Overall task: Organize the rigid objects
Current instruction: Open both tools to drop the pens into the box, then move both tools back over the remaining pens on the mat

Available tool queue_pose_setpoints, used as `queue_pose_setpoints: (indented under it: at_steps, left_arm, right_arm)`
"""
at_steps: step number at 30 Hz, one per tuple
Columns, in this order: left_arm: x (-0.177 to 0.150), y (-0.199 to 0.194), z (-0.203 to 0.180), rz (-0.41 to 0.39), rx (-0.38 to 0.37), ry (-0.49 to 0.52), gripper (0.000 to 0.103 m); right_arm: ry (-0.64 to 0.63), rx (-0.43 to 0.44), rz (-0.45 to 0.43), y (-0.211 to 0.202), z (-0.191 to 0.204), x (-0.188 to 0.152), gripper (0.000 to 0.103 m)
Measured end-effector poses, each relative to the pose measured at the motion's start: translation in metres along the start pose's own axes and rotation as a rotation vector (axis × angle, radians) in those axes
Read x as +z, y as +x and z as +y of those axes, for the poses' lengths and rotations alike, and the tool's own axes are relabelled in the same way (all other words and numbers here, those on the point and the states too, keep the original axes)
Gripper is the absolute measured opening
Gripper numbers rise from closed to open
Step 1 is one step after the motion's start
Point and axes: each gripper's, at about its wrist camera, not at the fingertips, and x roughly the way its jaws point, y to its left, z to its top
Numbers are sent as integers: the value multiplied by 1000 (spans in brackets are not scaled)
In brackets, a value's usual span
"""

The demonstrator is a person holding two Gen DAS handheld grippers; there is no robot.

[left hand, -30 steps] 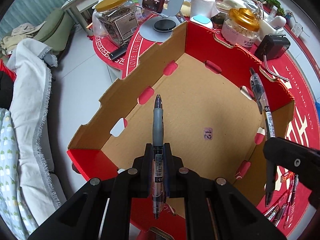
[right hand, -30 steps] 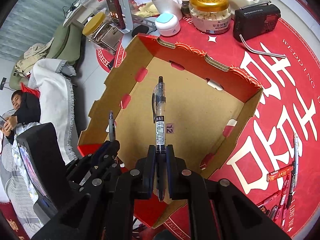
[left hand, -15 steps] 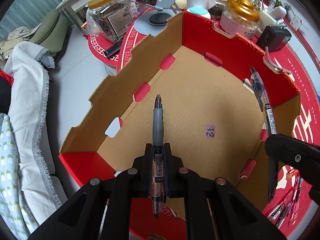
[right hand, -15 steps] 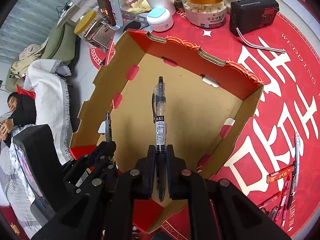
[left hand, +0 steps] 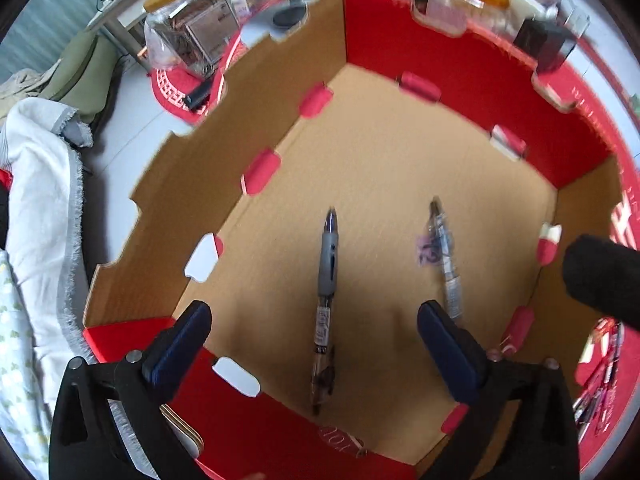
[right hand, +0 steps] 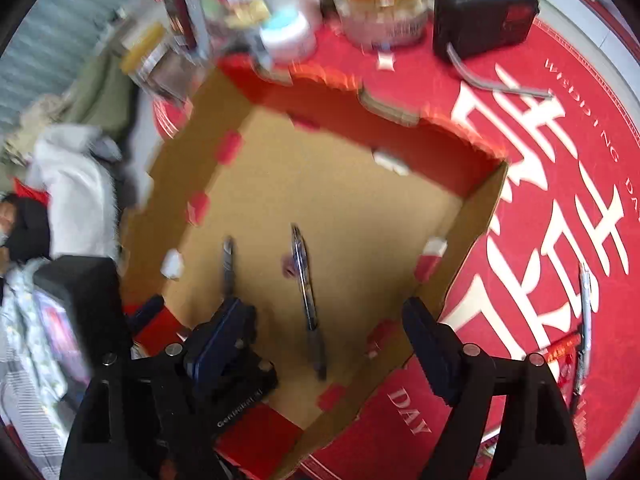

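Observation:
A cardboard box (left hand: 460, 80) with red walls lies below both grippers. My left gripper (left hand: 314, 346) points straight down into it, its jaws opening wide. A grey-grip pen (left hand: 327, 264) is loose between them, untouched, over the box floor. My right gripper (right hand: 328, 346) is also opening. A clear pen (right hand: 305, 284) is free between its fingers, over the box (right hand: 476, 208) floor. Each view shows the other pen too: the clear pen (left hand: 445, 256) and the grey-grip pen (right hand: 228, 260). Blur hides whether the pens rest flat.
Jars (left hand: 188, 40), a gold-lidded jar (right hand: 380, 4) and a black radio (right hand: 484, 20) stand behind the box. More pens (right hand: 586, 304) lie on the red mat (right hand: 540, 184) at right. A white cloth (left hand: 40, 200) and a lying person (right hand: 16, 228) are at left.
Both grippers went from shut on a pen to wide open. Both pens dropped out into the box. The left gripper sank closer to the box floor.

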Motion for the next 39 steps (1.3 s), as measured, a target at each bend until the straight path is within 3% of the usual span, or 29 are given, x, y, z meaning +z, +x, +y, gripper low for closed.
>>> queue_pose_setpoints:
  at_steps: [3,6,8,11,14,16,19,26,29,31,34,37,39]
  left_arm:
    - [-2,0,-1,0,-70,18,103]
    - [-10,-11,-16,-13,-121,84,103]
    - [-20,-29,-38,-36,-190,168,103]
    - [-49,-66,-93,-102,-273,361,103]
    - [-79,-78,-156,-138,-280,566,103]
    - [-102,-61,-207,-122,-270,708,103]
    - [-122,-33,-254,-94,-225,802,103]
    - [-111,-2,-310,-58,-190,799,103]
    - [-103,17,-317,-13,-132,754,103]
    - [-95,22,-308,-21,-136,718,103]
    - [-82,25,-289,-64,-67,697,103]
    - [-68,31,-269,-36,-35,658,103]
    - [-67,29,-263,-22,-54,649,103]
  right_arm:
    - [7,18,-37,-22,-6,-3,85]
    - [43,-42,-129,-56,-30,-24,85]
    - [107,-131,-174,-77,-61,-47,85]
    - [269,-224,-153,-94,-126,-90,85]
    - [440,-208,-88,-100,-189,-140,85]
    - [507,-206,-59,-100,-214,-166,85]
    - [560,-197,-32,-100,-237,-198,85]
    - [630,-130,-36,-104,-273,-241,85]
    - [637,-104,-38,-106,-281,-246,85]
    - [636,-101,-45,-108,-287,-248,85]
    - [623,-112,-52,-110,-296,-250,85]
    - [568,-113,-33,-100,-307,-250,85]
    - [507,-128,10,-87,-313,-249,85]
